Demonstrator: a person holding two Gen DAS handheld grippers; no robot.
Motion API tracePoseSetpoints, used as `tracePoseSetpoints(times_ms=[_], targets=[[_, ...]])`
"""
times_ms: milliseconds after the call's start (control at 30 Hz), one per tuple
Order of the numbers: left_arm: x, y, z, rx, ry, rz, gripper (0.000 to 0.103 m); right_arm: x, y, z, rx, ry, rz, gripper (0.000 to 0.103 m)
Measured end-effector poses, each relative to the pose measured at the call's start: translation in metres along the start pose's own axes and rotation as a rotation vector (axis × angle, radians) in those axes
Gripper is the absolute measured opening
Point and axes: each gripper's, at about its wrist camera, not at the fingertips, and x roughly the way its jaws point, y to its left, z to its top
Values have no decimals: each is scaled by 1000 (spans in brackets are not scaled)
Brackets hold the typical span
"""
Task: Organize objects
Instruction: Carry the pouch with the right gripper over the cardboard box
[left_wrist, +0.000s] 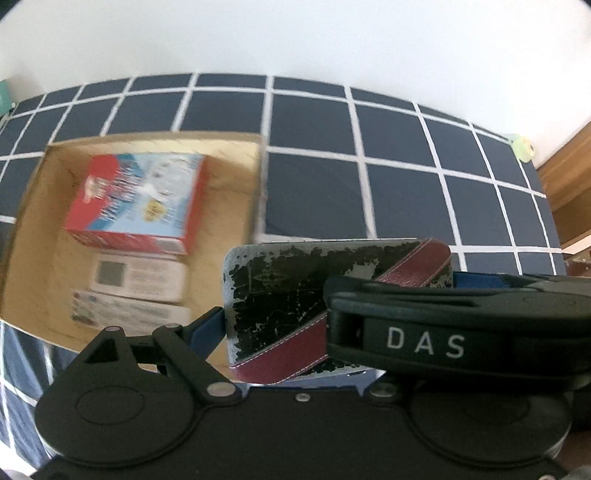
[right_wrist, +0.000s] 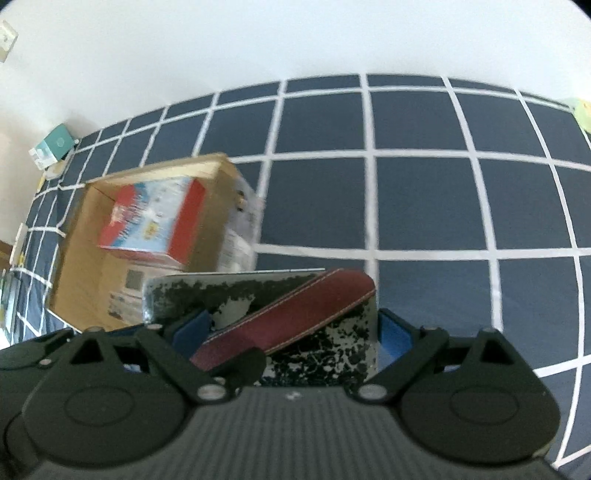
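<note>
Up close, from the left wrist view, the left gripper (left_wrist: 334, 295) has its blue pads on either side of a worn black wallet (left_wrist: 288, 306) with a maroon stripe, held upright above the checked navy bedspread (left_wrist: 406, 184). The right gripper's dark body (left_wrist: 461, 325), marked DAS, crosses in front of the wallet's right end. To the left sits an open cardboard box (left_wrist: 236, 192) holding a red and blue carton (left_wrist: 136, 203), with paler, blurred packets below it.

Over on the right wrist view, the right gripper (right_wrist: 291, 332) is closed onto the same wallet (right_wrist: 314, 325), one blue pad at each side of it. Behind and left stands the cardboard box (right_wrist: 218, 173) with the red and blue carton (right_wrist: 151, 221) inside. A teal box (right_wrist: 55, 146) lies at the far left edge of the bedspread (right_wrist: 424, 199).
</note>
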Motion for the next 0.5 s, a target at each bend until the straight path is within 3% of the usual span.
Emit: tracePoseSetpoints(times_ms=[267, 500], targets=[[-25, 86, 11, 33, -15, -8, 87, 10, 92, 5, 20, -31, -13, 95], [-23, 143, 11, 45, 12, -10, 87, 38, 151, 3, 44, -16, -12, 95]])
